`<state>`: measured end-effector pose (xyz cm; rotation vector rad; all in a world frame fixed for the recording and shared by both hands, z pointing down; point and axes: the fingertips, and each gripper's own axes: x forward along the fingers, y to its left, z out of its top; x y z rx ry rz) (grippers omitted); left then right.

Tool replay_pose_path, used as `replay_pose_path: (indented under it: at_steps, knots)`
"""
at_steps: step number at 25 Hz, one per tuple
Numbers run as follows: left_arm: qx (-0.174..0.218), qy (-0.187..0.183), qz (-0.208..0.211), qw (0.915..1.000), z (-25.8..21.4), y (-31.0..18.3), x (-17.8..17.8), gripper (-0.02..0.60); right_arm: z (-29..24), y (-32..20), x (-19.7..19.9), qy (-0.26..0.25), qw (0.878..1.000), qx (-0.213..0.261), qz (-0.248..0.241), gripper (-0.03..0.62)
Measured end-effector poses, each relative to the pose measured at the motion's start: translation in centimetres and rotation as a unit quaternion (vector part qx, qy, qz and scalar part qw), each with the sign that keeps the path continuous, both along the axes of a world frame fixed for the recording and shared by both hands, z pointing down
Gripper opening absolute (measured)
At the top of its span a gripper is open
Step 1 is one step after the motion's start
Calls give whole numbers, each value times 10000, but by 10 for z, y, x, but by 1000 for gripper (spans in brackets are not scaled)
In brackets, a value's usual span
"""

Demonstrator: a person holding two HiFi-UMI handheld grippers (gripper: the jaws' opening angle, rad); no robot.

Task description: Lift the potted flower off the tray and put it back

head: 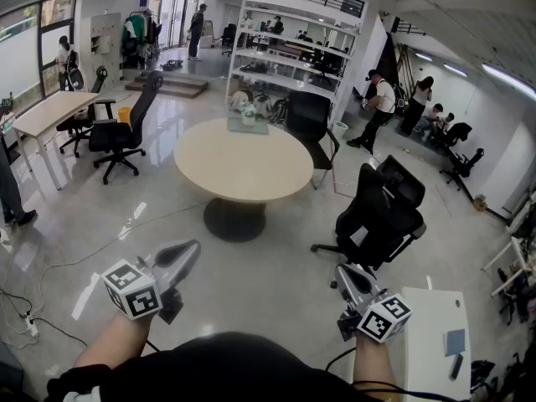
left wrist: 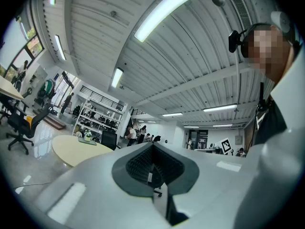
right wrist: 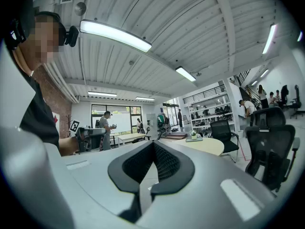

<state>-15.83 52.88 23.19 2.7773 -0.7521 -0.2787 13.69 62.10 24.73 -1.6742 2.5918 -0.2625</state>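
Head view: potted flower [head: 249, 113] on tray [head: 260, 129]

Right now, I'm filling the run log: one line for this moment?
left gripper shut, empty | right gripper shut, empty | potted flower on tray, far side of round table | untouched

An open office: swivel chairs [head: 381, 212], a desk [head: 50, 111], a round meeting table [head: 243, 170] and stocked shelving [head: 289, 57].
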Motion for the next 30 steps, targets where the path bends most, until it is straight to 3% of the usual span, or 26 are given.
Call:
replay_pose_path:
  at_steps: [20, 30]
  knots:
    - [-70, -51, 70, 9999, -3, 20, 28, -5, -3, 11, 11, -52, 9998, -1, -198, 14]
    - [-143, -82, 68, 9998, 6, 47, 77, -5, 8, 38, 54, -71, 9995, -111, -295, 14]
